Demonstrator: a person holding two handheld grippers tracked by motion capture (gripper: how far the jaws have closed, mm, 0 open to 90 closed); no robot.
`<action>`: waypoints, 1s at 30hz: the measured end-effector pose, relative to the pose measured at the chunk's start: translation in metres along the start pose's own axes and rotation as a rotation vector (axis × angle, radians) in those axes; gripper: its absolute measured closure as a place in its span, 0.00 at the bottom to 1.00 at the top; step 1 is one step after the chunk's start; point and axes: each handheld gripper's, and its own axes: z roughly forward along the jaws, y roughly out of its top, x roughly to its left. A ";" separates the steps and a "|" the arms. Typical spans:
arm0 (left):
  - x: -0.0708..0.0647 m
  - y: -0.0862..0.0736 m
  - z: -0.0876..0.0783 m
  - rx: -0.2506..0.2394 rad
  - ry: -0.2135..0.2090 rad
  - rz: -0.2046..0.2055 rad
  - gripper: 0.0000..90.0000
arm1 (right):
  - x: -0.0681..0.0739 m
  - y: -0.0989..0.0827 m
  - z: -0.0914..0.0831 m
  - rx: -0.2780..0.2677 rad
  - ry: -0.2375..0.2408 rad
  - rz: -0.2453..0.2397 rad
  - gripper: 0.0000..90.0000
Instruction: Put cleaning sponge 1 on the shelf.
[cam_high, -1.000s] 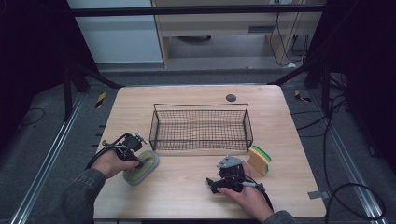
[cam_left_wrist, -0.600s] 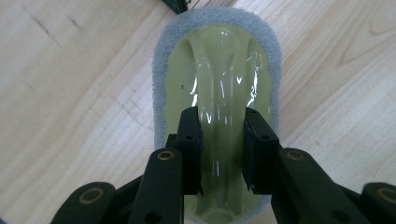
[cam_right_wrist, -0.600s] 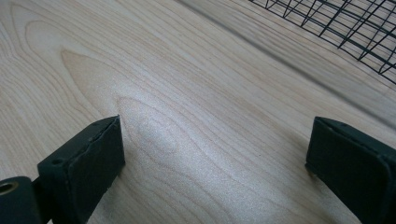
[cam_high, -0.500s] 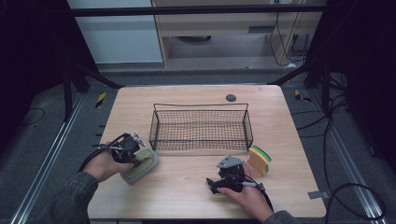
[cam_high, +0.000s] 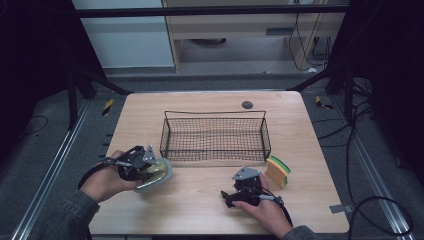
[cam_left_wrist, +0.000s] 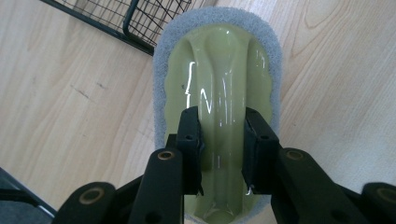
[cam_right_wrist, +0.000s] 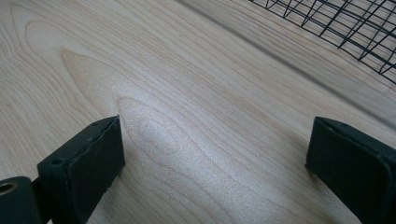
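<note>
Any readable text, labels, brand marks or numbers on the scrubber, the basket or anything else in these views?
None: no lettering shows on the green scrubber, the wire basket, the sponge or the table.

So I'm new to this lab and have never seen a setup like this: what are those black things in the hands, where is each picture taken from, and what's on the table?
No robot arm here: a person holds a two-jaw hand tool in each hand. The high view looks down on the wooden table from above the person's side. The other two pictures come from small cameras riding on the tools, looking along their black jaws.

The left gripper is shut on the raised handle of a pale green scrubber with a grey pad, held beside the corner of the black wire basket. The right gripper rests with its jaws wide open over bare wood, holding nothing.

Also on the table: a yellow and green sponge right of the basket's front, and a small dark round thing behind it.
</note>
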 end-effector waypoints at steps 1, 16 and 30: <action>0.000 0.001 -0.001 -0.007 -0.001 0.000 0.79 | 0.000 0.000 0.000 0.000 0.000 -0.001 0.05; 0.009 0.014 -0.019 -0.038 0.088 0.105 0.79 | 0.000 0.000 0.000 0.001 0.000 -0.003 0.05; 0.018 0.039 -0.045 -0.068 0.178 0.168 0.79 | 0.000 0.000 0.000 0.002 0.001 -0.001 0.05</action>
